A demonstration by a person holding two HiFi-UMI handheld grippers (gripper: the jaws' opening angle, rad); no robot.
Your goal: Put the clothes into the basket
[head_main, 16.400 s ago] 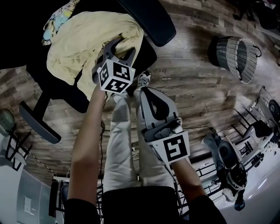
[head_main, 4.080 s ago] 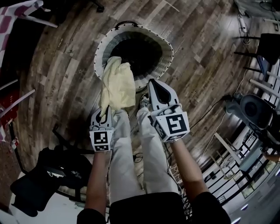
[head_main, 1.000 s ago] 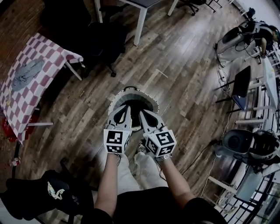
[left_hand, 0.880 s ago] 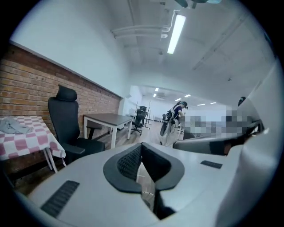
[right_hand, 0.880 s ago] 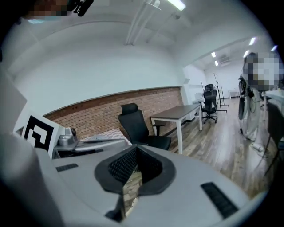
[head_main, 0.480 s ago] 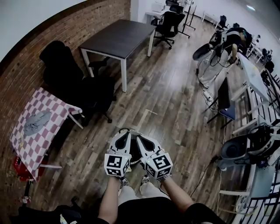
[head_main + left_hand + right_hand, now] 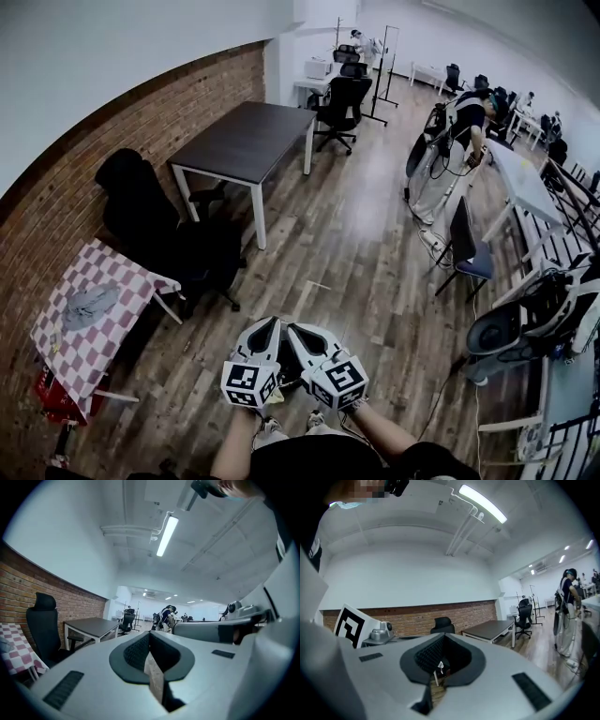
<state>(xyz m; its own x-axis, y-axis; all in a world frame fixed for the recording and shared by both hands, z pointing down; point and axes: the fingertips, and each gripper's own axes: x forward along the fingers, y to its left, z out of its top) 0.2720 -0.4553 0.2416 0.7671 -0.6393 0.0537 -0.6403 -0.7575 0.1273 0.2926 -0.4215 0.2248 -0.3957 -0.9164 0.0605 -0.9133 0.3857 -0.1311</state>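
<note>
Surveying the room from the head view, we find both grippers held level and side by side at the bottom edge. The left gripper [image 7: 266, 326] and the right gripper [image 7: 296, 333] each have their jaws closed together, with nothing between them. No garment is held.

We cannot locate the basket in any view. If it stands at the person's feet, the grippers and their marker cubes cover it. No clothes show on the wooden floor [image 7: 356, 244]. We judge that nothing is being carried at present, but we cannot confirm that the clothes lie in the basket. One grey item [image 7: 91, 305] lies on the checked worktop [image 7: 56, 342] beside the brick wall [image 7: 56, 216]. It may be a garment left to collect, though it is too small to tell.

Only the head view shows the top of the checked worktop and the grey item. Only the two gripper views confirm that the pads meet, with a sliver of floor showing past them. They also show the ceiling lights, and the dark worktop [image 7: 246, 141] and black chair [image 7: 141, 211] side-on.
</note>
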